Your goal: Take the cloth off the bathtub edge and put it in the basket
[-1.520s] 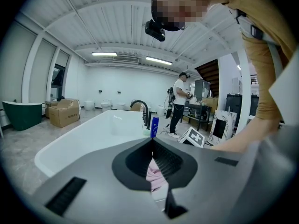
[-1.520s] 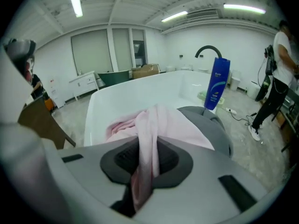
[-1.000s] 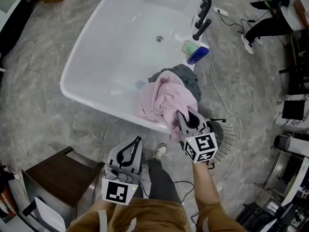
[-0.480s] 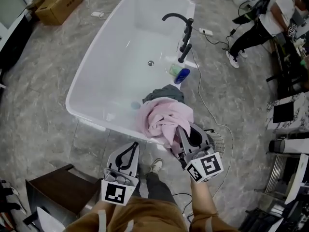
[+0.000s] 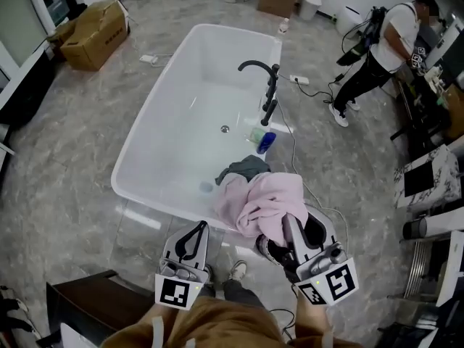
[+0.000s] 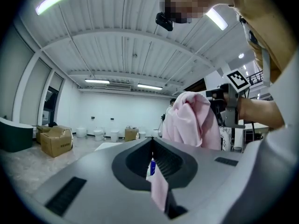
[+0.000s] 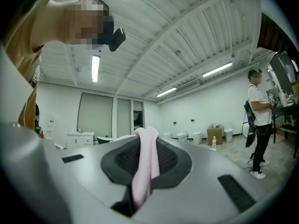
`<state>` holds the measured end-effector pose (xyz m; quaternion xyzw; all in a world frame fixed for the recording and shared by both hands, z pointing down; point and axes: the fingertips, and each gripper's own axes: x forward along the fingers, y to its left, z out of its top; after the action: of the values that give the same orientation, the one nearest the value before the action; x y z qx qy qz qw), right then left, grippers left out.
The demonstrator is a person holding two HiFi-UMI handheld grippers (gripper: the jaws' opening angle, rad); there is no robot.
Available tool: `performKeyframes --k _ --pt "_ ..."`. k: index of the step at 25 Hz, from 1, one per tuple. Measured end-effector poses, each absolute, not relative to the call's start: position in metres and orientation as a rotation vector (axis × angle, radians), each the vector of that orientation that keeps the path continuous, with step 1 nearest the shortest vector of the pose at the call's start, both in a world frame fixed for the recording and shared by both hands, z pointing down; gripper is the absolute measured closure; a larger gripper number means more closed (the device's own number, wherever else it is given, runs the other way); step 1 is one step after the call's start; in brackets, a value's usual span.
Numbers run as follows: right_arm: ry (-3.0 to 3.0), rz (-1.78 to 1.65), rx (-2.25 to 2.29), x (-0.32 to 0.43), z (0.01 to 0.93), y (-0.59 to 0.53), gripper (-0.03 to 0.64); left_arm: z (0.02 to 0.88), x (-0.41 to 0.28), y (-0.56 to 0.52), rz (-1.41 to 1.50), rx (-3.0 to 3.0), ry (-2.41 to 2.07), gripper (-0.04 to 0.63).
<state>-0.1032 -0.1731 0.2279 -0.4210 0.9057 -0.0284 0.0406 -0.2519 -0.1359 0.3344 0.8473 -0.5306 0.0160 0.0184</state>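
Near the bottom right corner of a white bathtub (image 5: pixel 190 114), seen from above, the right gripper (image 5: pixel 288 222) was clamped narrowly on a pink cloth (image 5: pixel 264 205). A fold of the cloth ran up between its two jaws and over their tips, as the right gripper view showed plainly (image 7: pixel 145 167). The rest of the cloth bunched in a soft heap above the gripper. In the left gripper view it hung in the air from that gripper, off to the right (image 6: pixel 189 118).

A wire basket (image 5: pixel 328 219) showed only in part behind the right gripper, just beside the tub on the grey marble floor (image 5: pixel 65 143).

The left gripper (image 5: pixel 202 225) was held lower left of the cloth, pointing toward the tub. Its jaws were closed with the tips meeting and nothing gripped between them.

A grey cloth (image 5: pixel 245 168) lay draped over the tub edge just beyond the pink one. Further along the same edge stood a blue bottle (image 5: pixel 266 142) and a green bottle (image 5: pixel 257 134), beside a black faucet (image 5: pixel 261 75) arching over the tub.

A cardboard box (image 5: pixel 94 35) sat on the floor at upper left. A person (image 5: pixel 377 56) in a white shirt stood at upper right, well apart from the tub.
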Motion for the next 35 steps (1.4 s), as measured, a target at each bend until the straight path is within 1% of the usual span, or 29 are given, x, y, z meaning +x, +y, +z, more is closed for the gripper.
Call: performKeyframes --k 7,12,20,25,35 --pt "2.719 0.077 -1.284 -0.091 0.148 -0.14 0.571 0.293 -0.257 -0.128 -0.042 2.675 -1.68 0.589" --pt "2.674 0.175 -1.287 -0.085 0.113 -0.116 0.57 0.272 -0.248 -0.121 -0.078 2.746 -1.649 0.589" --pt "2.671 0.088 -1.244 -0.087 0.125 -0.097 0.571 0.266 -0.243 -0.107 -0.042 2.779 -1.641 0.589" --pt "2.657 0.094 -1.246 -0.088 0.121 -0.089 0.571 0.267 -0.245 -0.102 -0.028 2.798 -1.626 0.589" --pt "2.558 0.15 -1.492 -0.056 0.115 -0.04 0.571 0.28 -0.219 -0.097 -0.079 2.894 -1.417 0.589"
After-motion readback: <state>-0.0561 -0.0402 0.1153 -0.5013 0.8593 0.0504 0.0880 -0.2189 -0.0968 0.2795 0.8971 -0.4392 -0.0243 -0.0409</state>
